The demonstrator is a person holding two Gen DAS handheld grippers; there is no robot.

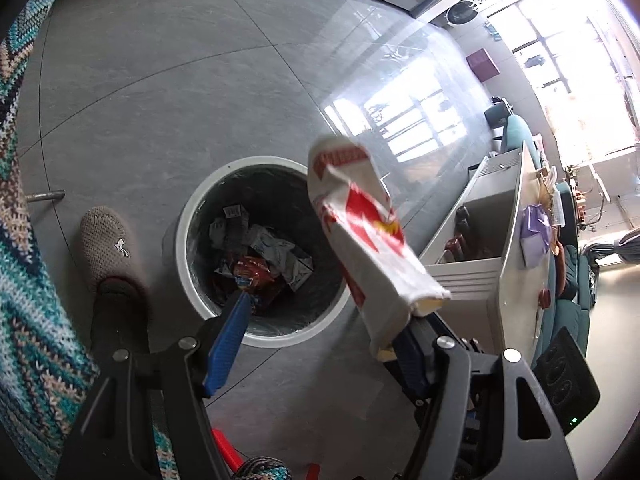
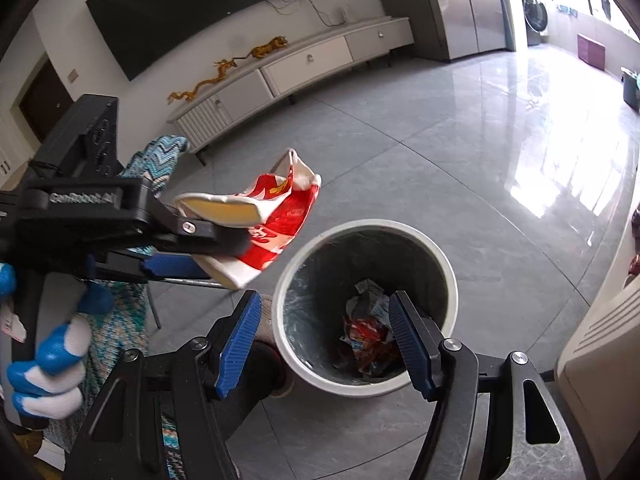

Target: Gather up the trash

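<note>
The left gripper [image 1: 320, 312] stands wide, a red-and-white wrapper [image 1: 368, 224] against one finger above the bin [image 1: 182, 240] of trash, while the right gripper [image 2: 324, 340], also wide and empty, hangs over the bin.

I am seeing a crumpled red-and-white paper wrapper with a yellowish inner lining [image 1: 362, 224] sticking up and forward past my left gripper's [image 1: 320, 312] right-hand finger, its lower end touching that finger and its top flopping loosely in the air; whether the jaws are actually pinching it I cannot tell. Just ahead of and below both grippers, a round white-rimmed waste bin with a dark liner [image 2: 442, 258] is standing upright on the floor. It is holding crumpled white papers and red snack packets [image 1: 260, 264] heaped at the bottom.
</note>
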